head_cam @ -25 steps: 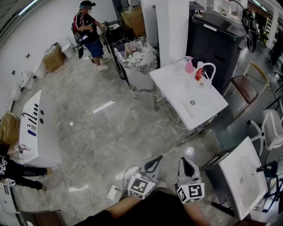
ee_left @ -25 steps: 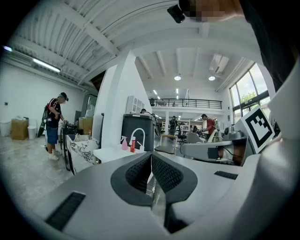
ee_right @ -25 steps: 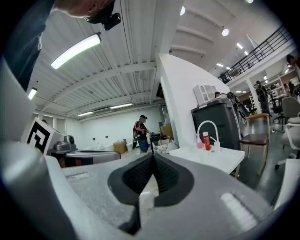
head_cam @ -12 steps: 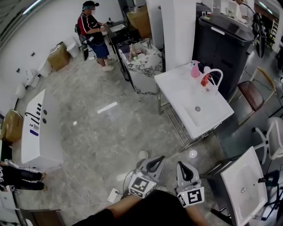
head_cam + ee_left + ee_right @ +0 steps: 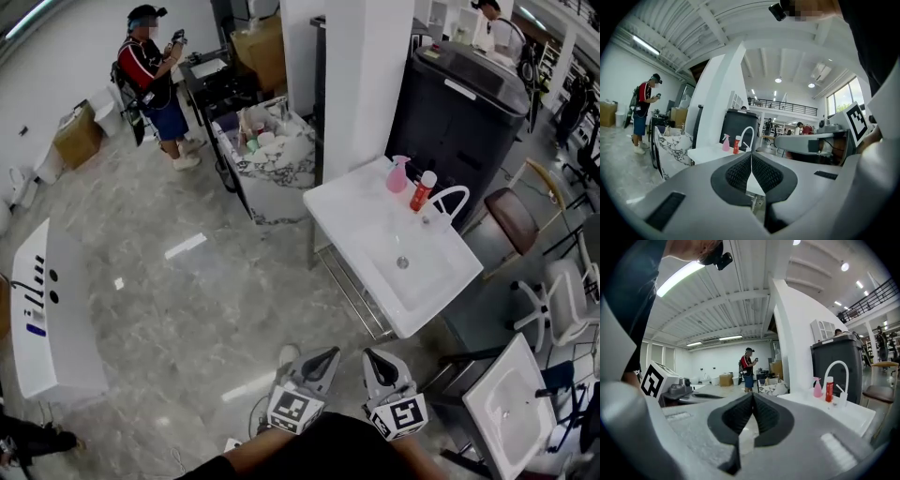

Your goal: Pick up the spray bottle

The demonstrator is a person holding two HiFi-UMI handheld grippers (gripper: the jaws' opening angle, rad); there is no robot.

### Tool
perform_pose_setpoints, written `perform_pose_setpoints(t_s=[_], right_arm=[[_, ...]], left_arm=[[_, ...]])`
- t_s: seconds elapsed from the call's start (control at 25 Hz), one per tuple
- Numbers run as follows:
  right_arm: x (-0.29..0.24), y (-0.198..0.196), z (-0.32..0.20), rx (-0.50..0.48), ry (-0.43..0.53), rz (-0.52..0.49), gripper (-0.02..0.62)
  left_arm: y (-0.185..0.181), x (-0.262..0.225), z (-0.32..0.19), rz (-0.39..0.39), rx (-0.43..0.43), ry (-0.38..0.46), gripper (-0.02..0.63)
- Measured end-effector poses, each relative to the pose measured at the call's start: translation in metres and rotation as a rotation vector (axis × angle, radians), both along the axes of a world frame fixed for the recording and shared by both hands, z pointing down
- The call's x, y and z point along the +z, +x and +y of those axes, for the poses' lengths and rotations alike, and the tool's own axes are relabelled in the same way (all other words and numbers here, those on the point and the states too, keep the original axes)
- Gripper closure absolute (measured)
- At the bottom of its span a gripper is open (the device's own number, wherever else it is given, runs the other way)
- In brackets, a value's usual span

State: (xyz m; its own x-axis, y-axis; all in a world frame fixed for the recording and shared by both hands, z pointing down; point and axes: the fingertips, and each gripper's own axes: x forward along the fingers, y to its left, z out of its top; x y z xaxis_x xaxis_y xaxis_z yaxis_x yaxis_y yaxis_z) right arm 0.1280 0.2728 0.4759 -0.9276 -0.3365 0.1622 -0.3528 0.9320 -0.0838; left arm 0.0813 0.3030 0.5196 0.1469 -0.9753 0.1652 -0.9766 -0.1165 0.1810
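spray bottle (image 5: 397, 175) on sink (image 5: 349, 204) — red bottle (image 5: 424, 191) beside

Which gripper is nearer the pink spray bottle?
Right, slightly. The right gripper is short of the sink, nearly in line with the pink spray bottle; the left gripper is beside it, further left. Both far off.

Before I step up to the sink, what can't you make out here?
- Pink spray bottle: too small in every view to tell how full it is.
- Red bottle: label too small to read, head view.
- Sink: left gripper view, basin hidden behind the left gripper, jaws shut.
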Motion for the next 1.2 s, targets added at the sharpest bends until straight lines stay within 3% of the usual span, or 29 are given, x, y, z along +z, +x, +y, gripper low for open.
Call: perform_pose_setpoints(t_s=[0.12,0.32,0.48,0.72,1.0,1.2], right_arm=[[-0.016,-0.048,-0.021,0.053,-0.014,0.024,0.597],[-0.011,-0.111,-0.082,0.213,-0.078,0.036,0.597],[-0.008,-0.150,-0.115,0.260,-0.098,0.029,0.597],[-0.002,-0.188,-0.125,0.278,-0.105,0.021,0.597],[0.009,-0.169,-0.173,0.492,-0.068,0.075,0.597],[0.012,-0.178,-0.214,0.532,-0.072,0.025,0.597]], left_arm=[[-0.049,-0.010,-0.015,0.059,0.035,-0.021,0.588],[-0.148,-0.009,-0.050,0.030,0.084,-0.016,0.588],[-0.195,-0.013,-0.081,-0.006,0.148,-0.011,0.588],[-0.231,-0.015,-0.110,0.005,0.183,0.002,0.588],[-0.244,-0.006,-0.154,0.030,0.197,-0.002,0.588],[-0.255,0.006,-0.191,0.022,0.224,-0.024,0.588]])
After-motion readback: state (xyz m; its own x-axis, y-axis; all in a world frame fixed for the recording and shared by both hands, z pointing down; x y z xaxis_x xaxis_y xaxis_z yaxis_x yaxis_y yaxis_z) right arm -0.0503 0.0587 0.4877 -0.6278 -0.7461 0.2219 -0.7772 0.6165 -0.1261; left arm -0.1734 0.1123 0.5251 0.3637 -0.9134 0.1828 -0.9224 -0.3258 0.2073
